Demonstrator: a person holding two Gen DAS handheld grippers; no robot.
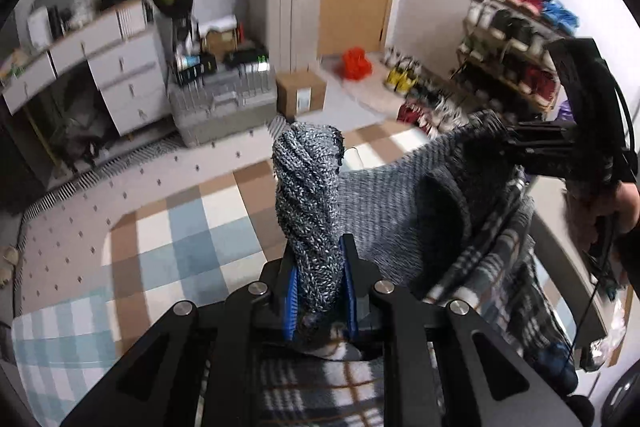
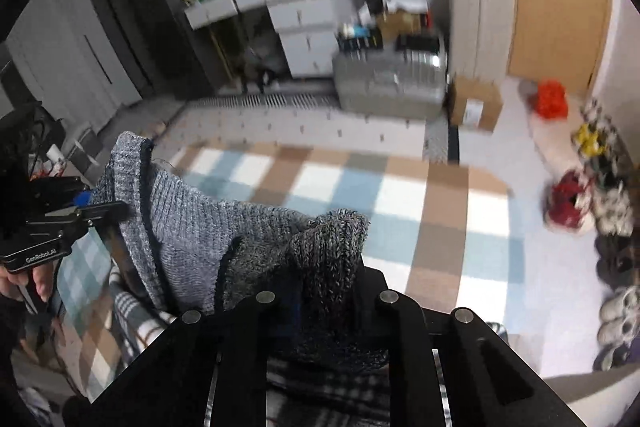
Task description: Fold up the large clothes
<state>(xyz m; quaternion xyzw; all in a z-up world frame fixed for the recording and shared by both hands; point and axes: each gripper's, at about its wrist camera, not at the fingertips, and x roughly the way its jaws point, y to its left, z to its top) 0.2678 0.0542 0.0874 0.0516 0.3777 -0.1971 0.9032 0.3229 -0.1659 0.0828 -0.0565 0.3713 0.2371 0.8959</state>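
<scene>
Across the floor lay a large rug (image 2: 360,187) in a check of tan, pale blue and white squares, bordered by a band of small dark diamonds. Against the far wall stood a white chest of drawers (image 1: 128,75), a ribbed grey hard-shell suitcase (image 2: 390,83) lying flat, and a brown cardboard box (image 1: 301,95) with a white label too blurred to read. A slatted wooden shoe rack (image 1: 516,55) filled the right-hand wall in the left wrist view.

Over that rug hung the grey marled knit sweater (image 1: 384,203), ribbed and chunky, stretched in the air between the two tools above a dark plaid cloth (image 1: 320,391). The left gripper (image 1: 319,291) had its jaws pinching a twisted bunch of the knit between blue pads (image 1: 291,303). The right gripper (image 2: 326,307) had its jaws closed tight on another thick fold, its pads hidden by the wool.

In the right wrist view the left tool's black body bore white lettering reading "GenRobot.AI", with a hand (image 2: 24,285) gripping it below. The other hand (image 1: 620,207) showed at the edge of the left wrist view.
</scene>
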